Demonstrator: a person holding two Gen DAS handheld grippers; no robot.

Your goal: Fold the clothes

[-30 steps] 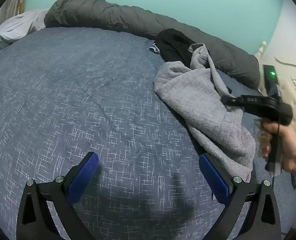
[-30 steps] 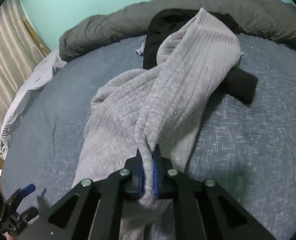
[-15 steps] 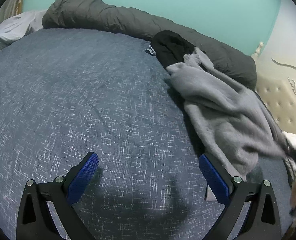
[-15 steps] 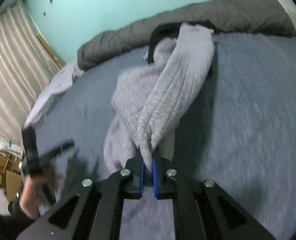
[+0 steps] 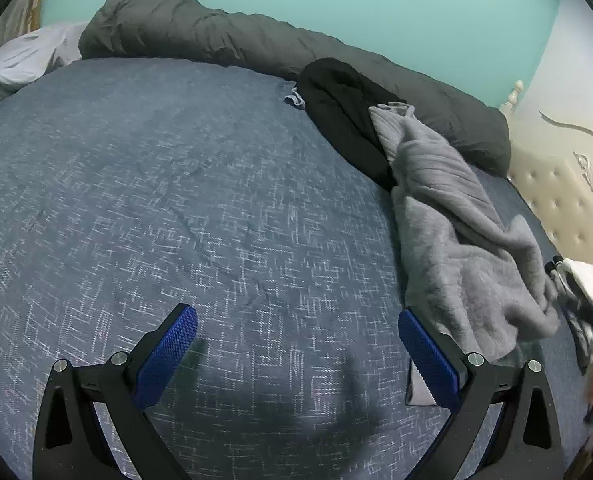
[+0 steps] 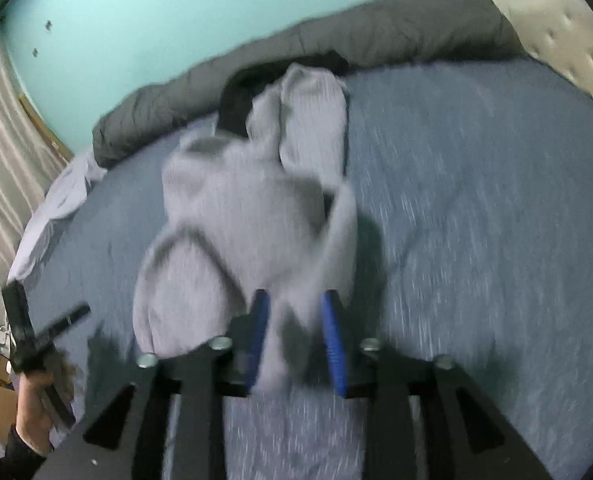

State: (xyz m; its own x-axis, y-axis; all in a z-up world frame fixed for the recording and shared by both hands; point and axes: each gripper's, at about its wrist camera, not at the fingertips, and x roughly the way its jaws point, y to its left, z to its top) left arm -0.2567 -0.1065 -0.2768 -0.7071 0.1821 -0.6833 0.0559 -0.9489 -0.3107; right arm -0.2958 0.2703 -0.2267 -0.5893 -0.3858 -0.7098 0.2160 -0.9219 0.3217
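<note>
Two garments lie on the blue bedspread [image 5: 176, 208]: a grey knit garment [image 5: 452, 236] stretched along its right side and a black garment [image 5: 344, 120] at its far end, partly under the grey one. No containers in view. A rolled dark grey duvet [image 5: 224, 40] runs along the teal wall.

Left gripper [image 5: 296, 344]: jaws wide apart, nothing between them, above bare bedspread; its right pad sits just beside the grey garment's near edge.

Right gripper [image 6: 296, 328]: jaws opening, a fold of the grey garment [image 6: 236, 216] between the blue pads, no longer pinched. Frame blurred.

Change against a second ago: the right gripper was then clamped on that fold; the garment, then bunched mid-bed, now lies drawn out toward the headboard [image 5: 568, 188] side. Left gripper unchanged.
</note>
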